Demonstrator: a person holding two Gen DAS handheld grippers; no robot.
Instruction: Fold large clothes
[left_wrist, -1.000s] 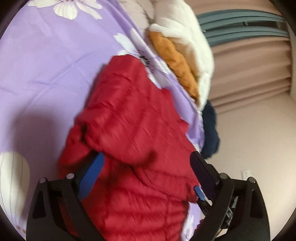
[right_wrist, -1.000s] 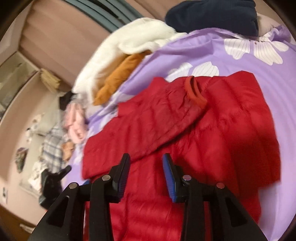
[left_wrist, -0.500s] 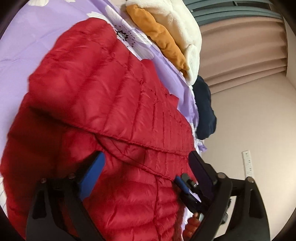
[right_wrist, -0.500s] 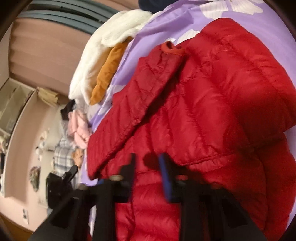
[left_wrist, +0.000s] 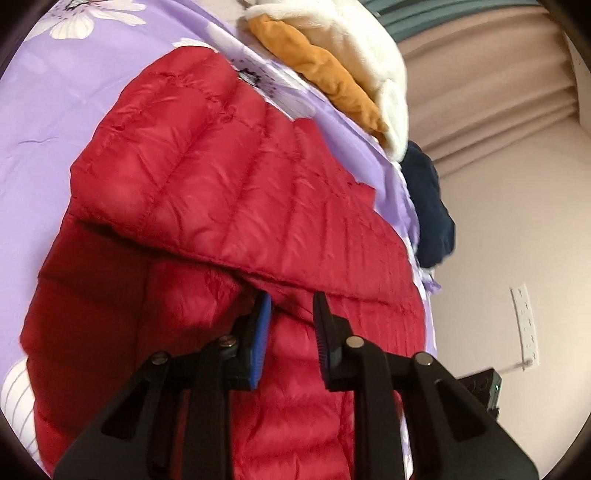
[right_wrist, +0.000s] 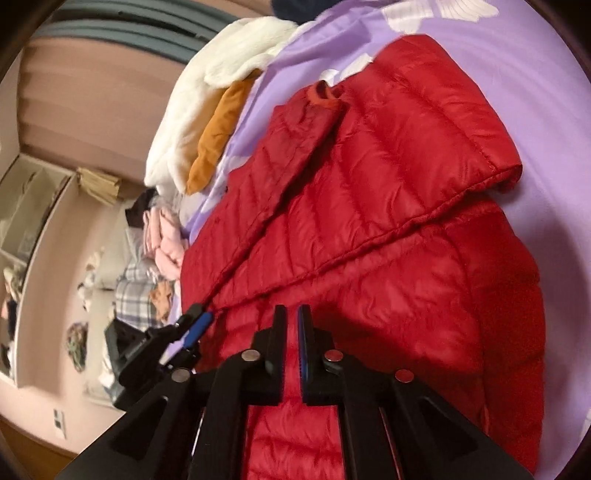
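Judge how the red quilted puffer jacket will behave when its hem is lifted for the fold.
The red quilted puffer jacket likely lifts floppy: the folded layers already drape and crease. Its shiny shell looks slippery, so a fold may slide. The puffy quilting suggests little weight but springy bulk.

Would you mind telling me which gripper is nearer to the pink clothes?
Left. The left gripper is at the red jacket edge facing the pink clothes; the right gripper is mid-jacket, farther off.

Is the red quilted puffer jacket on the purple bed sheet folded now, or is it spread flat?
Partly folded: the red quilted puffer jacket has one layer lying over another, its stitched edge crossing the body, on the purple bed sheet.
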